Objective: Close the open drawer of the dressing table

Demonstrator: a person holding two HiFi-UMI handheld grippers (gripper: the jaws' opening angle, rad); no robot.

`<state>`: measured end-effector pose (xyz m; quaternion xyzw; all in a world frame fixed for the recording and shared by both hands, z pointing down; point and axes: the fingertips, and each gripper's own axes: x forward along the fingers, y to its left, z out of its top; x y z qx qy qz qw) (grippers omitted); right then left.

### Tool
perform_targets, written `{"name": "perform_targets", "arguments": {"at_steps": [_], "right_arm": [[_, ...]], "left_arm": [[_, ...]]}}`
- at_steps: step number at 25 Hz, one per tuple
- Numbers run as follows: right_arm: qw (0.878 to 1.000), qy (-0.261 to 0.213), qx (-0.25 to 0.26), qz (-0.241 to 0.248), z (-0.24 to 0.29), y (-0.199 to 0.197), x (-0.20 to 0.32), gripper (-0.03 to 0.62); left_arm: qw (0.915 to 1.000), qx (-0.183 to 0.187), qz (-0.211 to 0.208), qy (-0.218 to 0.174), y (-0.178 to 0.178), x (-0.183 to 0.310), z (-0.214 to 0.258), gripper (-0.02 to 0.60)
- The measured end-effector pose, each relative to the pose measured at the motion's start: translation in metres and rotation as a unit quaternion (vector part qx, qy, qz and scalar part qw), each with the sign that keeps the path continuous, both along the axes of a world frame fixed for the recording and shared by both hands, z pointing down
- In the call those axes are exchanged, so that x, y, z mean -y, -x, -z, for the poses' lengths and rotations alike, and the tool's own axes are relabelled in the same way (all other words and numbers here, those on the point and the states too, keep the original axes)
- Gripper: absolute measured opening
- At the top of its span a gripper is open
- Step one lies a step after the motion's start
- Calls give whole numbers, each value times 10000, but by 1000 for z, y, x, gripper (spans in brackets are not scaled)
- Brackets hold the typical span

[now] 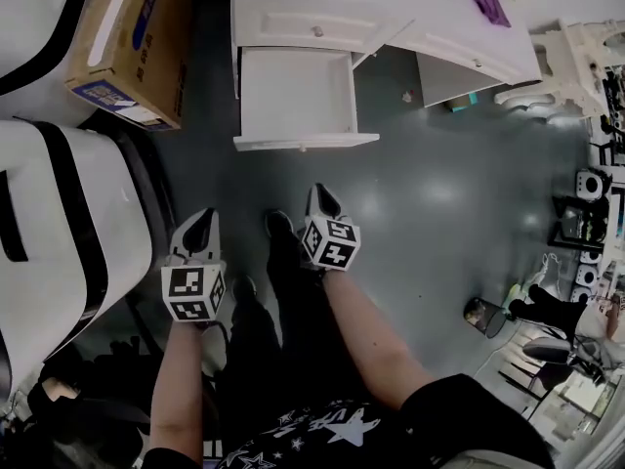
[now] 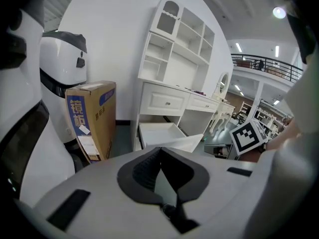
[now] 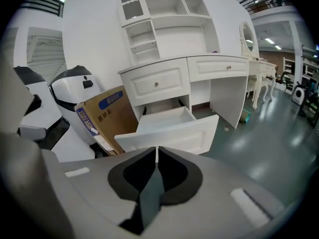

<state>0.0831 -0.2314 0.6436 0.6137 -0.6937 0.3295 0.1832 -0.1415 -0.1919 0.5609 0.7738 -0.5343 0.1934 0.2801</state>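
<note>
Head view: empty white drawer (image 1: pixel 298 96) sticks fully out from the dressing table (image 1: pixel 410 8), left section. Left gripper (image 1: pixel 200 231) and right gripper (image 1: pixel 320 201) sit short of it, jaws closed, holding nothing. Probably light, stiff, free-sliding; push front panel (image 1: pixel 305 142) mid-width to avoid skewing.

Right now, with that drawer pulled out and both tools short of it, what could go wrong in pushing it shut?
1. The drawer is pulled far out; a push near one end of its front might skew it and jam it.
2. The left gripper and right gripper have shut, narrow fingers, which could slip on the smooth white front.
</note>
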Motion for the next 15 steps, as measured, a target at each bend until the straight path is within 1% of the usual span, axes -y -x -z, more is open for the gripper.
{"name": "perform_targets", "arguments": {"at_steps": [2, 7, 12, 15], "right_arm": [[10000, 36, -26, 38, -16, 0, 11, 5], [9996, 235, -118, -59, -55, -13, 28, 8], [9983, 511, -68, 273, -93, -11, 42, 69], [9971, 616, -119, 435, -115, -7, 54, 74]], "left_arm": [[9999, 11, 56, 87, -2, 7, -20, 9], [9994, -7, 99, 317, -15, 18, -61, 9], [9988, -69, 127, 469, -31, 31, -88, 9], [9982, -59, 148, 571, -40, 38, -105, 9]]}}
